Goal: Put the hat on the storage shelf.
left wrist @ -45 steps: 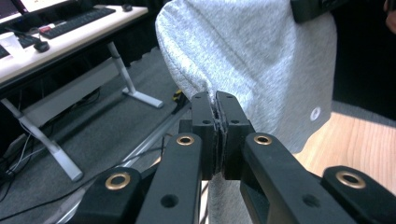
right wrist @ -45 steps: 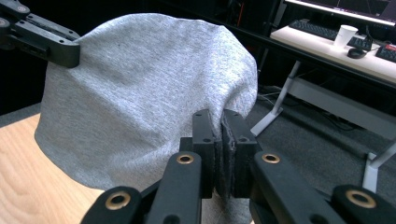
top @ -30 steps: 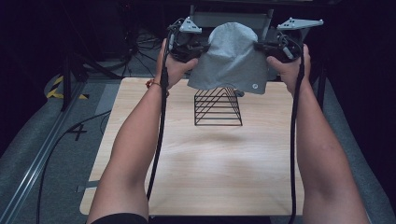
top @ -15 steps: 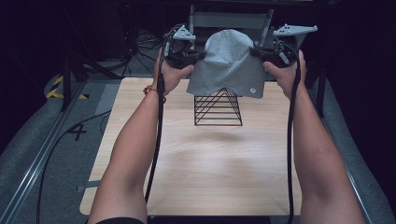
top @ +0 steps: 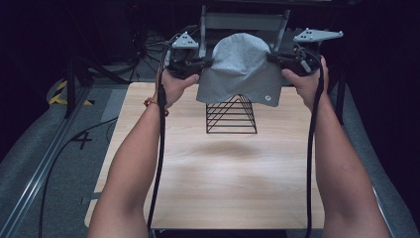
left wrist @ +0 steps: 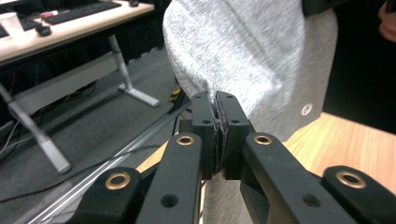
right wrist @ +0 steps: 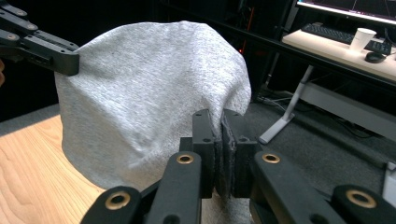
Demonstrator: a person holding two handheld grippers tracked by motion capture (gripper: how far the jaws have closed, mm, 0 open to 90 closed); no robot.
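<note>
Left gripper (left wrist: 217,135): jaws closed, pinching a fold of the grey beanie (top: 241,69) at its left edge. Right gripper (right wrist: 222,149): same, clamped on the opposite edge. Cloth is visibly squeezed between both jaw pairs.

The beanie hangs stretched between the two grippers, held in the air at the far end of the wooden table (top: 218,188). Crown points up, open hem hangs down, small round badge (top: 267,98) near the lower right corner. Long axis as held runs roughly left-right, gripper to gripper; both hands equally near, one per side.

Key relation: the black wire rack (top: 231,115) sits on the table directly below and slightly nearer than the hem. In the high view the hem overlaps the rack's peak, but contact can't be confirmed. Likely next move is straight down, opening centred over that peak.
</note>
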